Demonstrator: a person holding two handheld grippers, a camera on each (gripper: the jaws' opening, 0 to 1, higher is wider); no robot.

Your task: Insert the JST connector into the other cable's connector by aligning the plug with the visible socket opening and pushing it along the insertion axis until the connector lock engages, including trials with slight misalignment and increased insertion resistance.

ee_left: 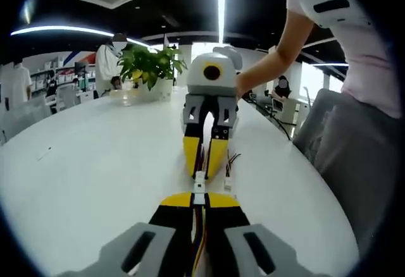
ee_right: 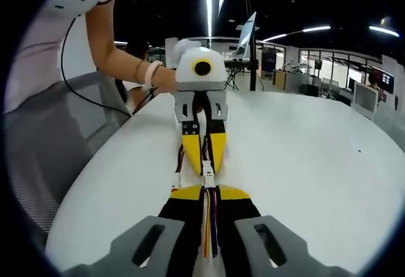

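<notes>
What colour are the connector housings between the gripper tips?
White, both connector housings, clearest in the left gripper view.

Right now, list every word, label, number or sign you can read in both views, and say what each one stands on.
None can be read.
Connectors and cables: no print legible.
Grippers, left and right: yellow and black, no lettering seen.
Far wall with shelves: coloured shapes, too blurred to read.
Screens at the back: too small.

Both views sit low over the white worktop [ee_left: 95,163], facing each other head-on at close range — sharing the mated connectors [ee_left: 199,185] between.
</notes>
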